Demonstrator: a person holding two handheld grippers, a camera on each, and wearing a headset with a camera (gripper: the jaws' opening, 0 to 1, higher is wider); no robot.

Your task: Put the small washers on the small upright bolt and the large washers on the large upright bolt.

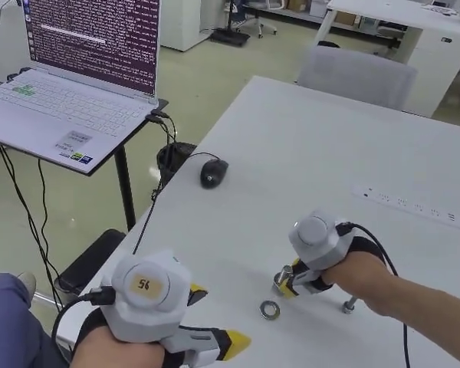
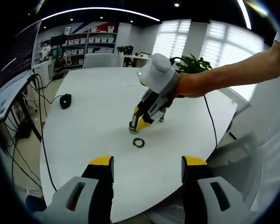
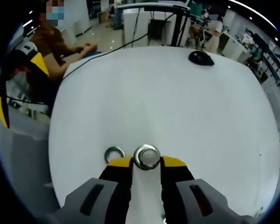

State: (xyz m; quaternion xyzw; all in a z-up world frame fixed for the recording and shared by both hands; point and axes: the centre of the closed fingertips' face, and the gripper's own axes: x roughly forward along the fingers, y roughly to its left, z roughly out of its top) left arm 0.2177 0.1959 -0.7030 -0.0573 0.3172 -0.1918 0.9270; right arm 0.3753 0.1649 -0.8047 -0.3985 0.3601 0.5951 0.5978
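The loose washer (image 1: 270, 310) is bright polished metal (mirror-like), the table (image 1: 314, 153) smooth and matt white

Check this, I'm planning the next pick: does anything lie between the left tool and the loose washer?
Nothing visible: bare white table separates the open left tool from the flat silver metal washer; the right tool sits just beyond.

White desk (image 1: 307, 153) here, laptop (image 1: 69, 92) glowing off its left, grey chair (image 1: 356, 77) tucked behind, pale green floor (image 1: 207, 77), bright blinded windows (image 2: 214, 42) beyond.
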